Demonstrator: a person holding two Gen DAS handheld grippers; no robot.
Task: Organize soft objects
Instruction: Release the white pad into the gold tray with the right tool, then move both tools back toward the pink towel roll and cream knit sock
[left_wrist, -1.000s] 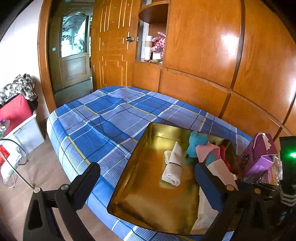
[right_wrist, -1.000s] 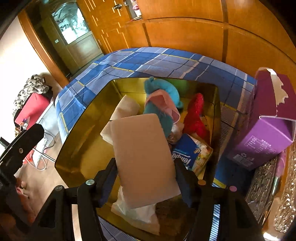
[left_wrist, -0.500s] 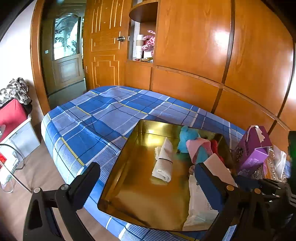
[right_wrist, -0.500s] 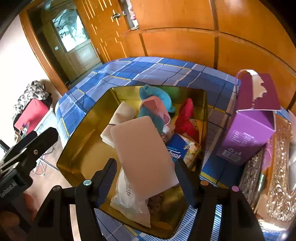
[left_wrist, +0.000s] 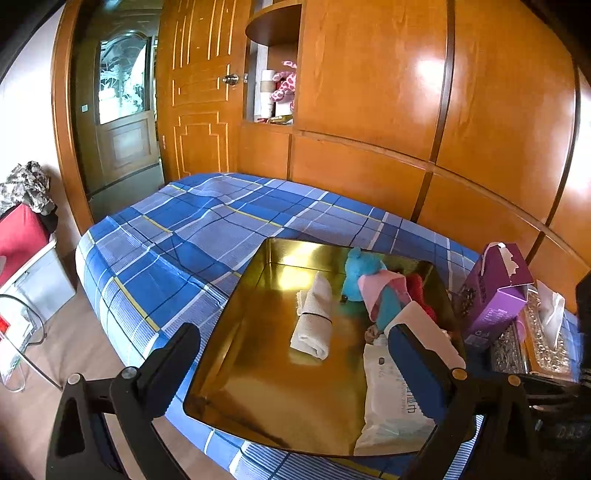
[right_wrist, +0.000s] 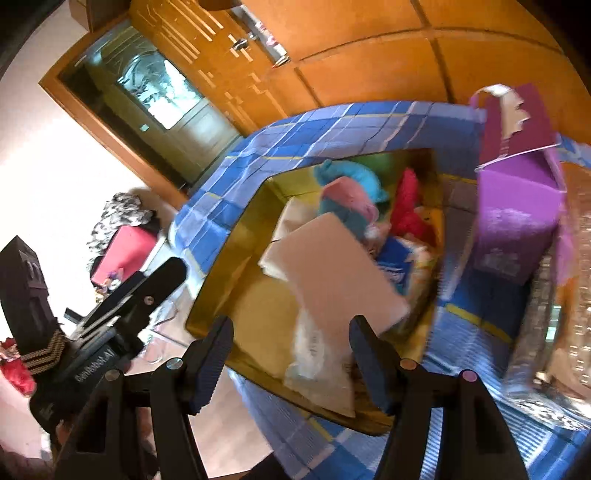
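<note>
Flat pale sponge going into the gold tray on the bed's near edge.
Right gripper fingers spread, sponge apparently released over the tray's right side; left gripper released, empty. Next: retreat, choose another item.

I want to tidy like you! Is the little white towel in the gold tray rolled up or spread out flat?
Rolled up. The white towel lies in the gold tray as a tight roll, with a thin dark band around its middle.

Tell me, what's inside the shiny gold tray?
In the gold tray: a rolled white towel, a teal plush toy, something red, a wipes pack and a flat white piece. Whatever lies underneath is hidden.
</note>
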